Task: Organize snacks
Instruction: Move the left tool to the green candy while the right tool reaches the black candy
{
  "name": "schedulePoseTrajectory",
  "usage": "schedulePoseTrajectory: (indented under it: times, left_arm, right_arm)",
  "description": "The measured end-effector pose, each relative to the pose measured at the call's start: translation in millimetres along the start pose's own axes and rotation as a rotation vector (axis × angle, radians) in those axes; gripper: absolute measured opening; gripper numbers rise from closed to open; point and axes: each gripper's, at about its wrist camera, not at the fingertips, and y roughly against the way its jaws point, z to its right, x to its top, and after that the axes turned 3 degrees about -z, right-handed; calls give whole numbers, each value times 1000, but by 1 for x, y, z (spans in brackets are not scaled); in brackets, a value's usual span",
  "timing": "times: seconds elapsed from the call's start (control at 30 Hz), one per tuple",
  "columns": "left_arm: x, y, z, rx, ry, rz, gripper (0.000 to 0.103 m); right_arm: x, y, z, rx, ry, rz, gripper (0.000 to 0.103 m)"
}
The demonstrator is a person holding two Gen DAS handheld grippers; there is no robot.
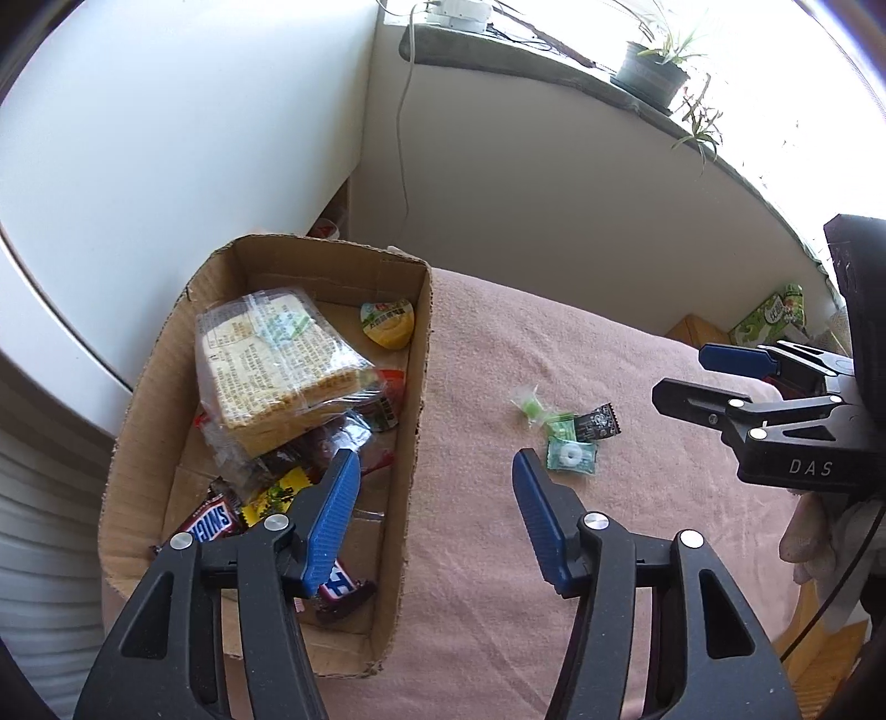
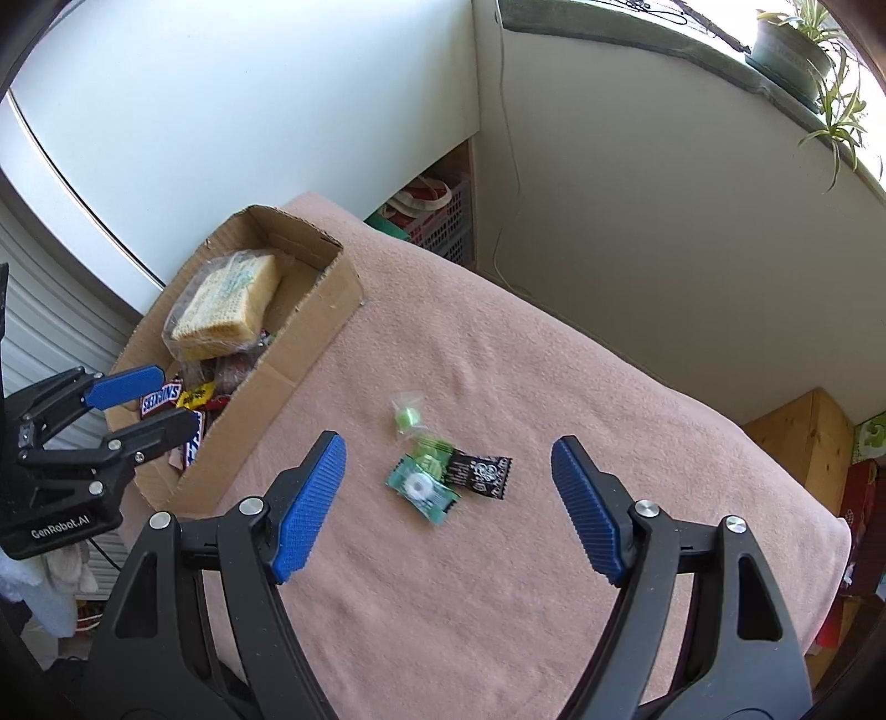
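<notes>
A cardboard box sits on the left of a pink blanket. It holds a bagged bread loaf, a Snickers bar, a yellow jelly cup and other wrappers. Loose on the blanket lie a clear-wrapped green candy, a green mint packet and a black packet. My left gripper is open above the box's right wall. My right gripper is open over the loose candies, holding nothing.
A white cupboard and a wall rise behind the blanket. A sill with potted plants runs along the top. A pink basket stands behind the box, a wooden crate and a green carton to the right.
</notes>
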Motion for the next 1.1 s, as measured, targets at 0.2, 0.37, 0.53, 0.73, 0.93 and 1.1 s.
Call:
schedulePoseTrajectory:
  times: [0.2, 0.37, 0.53, 0.73, 0.93, 1.1]
  left_arm:
    - [1, -8, 20, -51, -16, -24, 44]
    - [0, -17, 36, -78, -21, -51, 39]
    - [3, -29, 46, -106, -20, -78, 36]
    - [12, -54, 53, -149, 31, -120, 30]
    - [15, -76, 65, -159, 52, -152, 28]
    - [20, -86, 68, -146, 56, -162, 26]
  right_arm:
    - [-16, -14, 17, -6, 25, -56, 79]
    - [-22, -24, 22, 4, 59, -87, 79]
    - [-25, -36, 29, 30, 53, -115, 70]
    - [-22, -58, 41, 108, -14, -162, 70]
    - [-27, -80, 55, 172, -140, -187, 55]
    - [-26, -86, 57, 200, -160, -179, 53]
